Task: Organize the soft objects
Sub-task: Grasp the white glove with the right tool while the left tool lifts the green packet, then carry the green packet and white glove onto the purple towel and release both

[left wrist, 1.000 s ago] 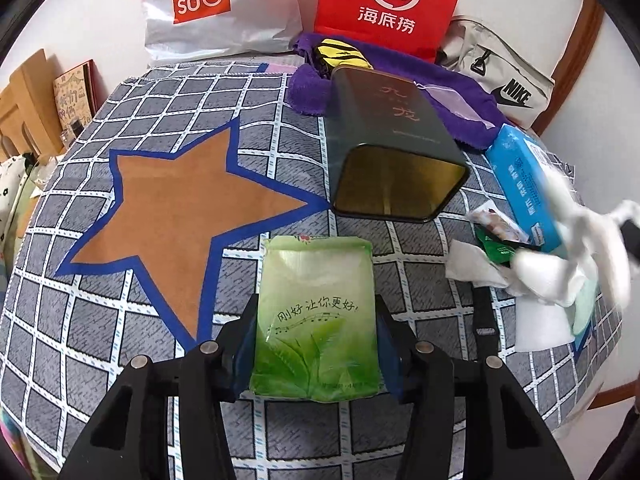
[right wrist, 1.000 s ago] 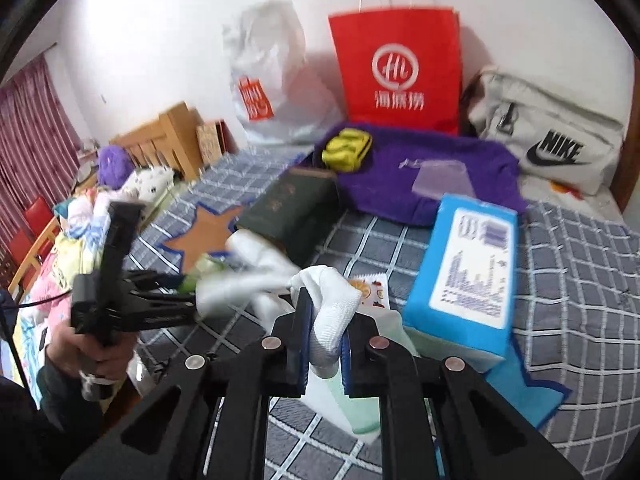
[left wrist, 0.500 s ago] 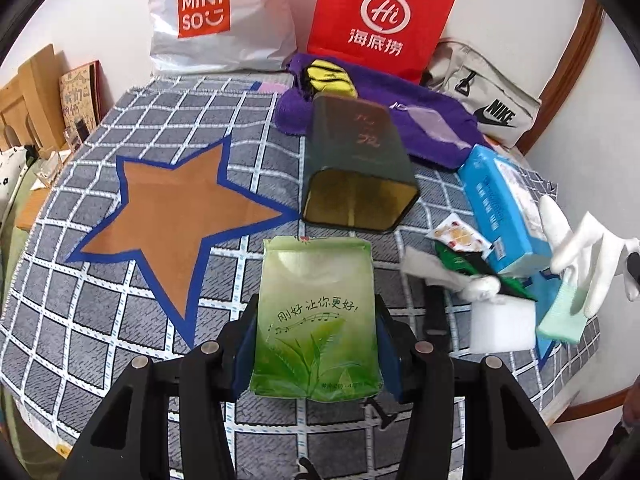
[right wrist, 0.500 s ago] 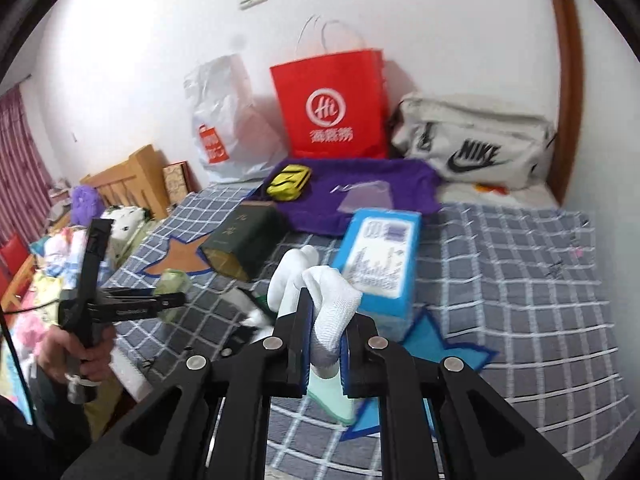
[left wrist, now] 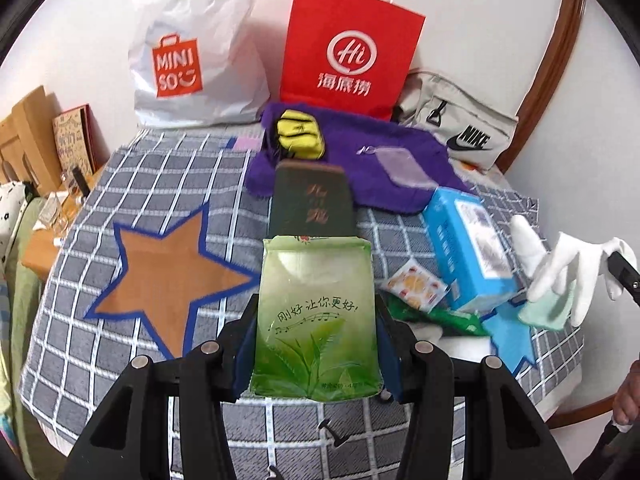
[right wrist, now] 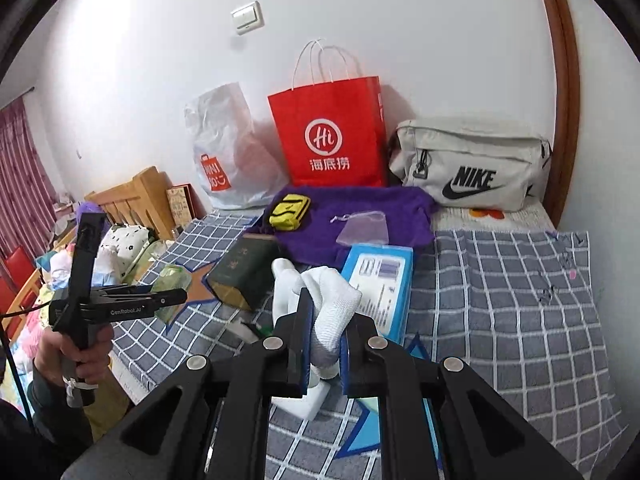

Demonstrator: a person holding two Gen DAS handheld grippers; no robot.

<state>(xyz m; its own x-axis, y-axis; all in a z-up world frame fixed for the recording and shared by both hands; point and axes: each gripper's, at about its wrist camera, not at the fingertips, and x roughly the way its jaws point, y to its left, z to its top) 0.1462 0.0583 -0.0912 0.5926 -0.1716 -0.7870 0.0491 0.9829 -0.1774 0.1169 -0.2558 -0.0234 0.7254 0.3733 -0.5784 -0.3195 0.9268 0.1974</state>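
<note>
My left gripper [left wrist: 316, 320] is shut on a green tea pouch [left wrist: 316, 320] and holds it above the checked bedspread, in front of the dark green tin [left wrist: 312, 200]. My right gripper [right wrist: 326, 312] is shut on a white glove [right wrist: 332, 304] and holds it in the air above the bed. The glove also shows at the right edge of the left wrist view [left wrist: 568, 268], with a pale green cloth [left wrist: 548, 308] hanging by it. The left gripper and pouch show in the right wrist view [right wrist: 172, 292].
A blue tissue pack [left wrist: 464, 248], snack packets [left wrist: 416, 284] and a white block [right wrist: 304, 396] lie at the right. A purple towel [left wrist: 380, 164] carries a yellow pouch [left wrist: 300, 136] and an organza bag. Miniso bag [left wrist: 196, 52], red paper bag [left wrist: 348, 56] and Nike bag [right wrist: 468, 168] line the wall.
Both grippers have risen and drawn back from the bed. The right gripper lifted the white glove clear of the pile at the right. The left one keeps the green pouch.
</note>
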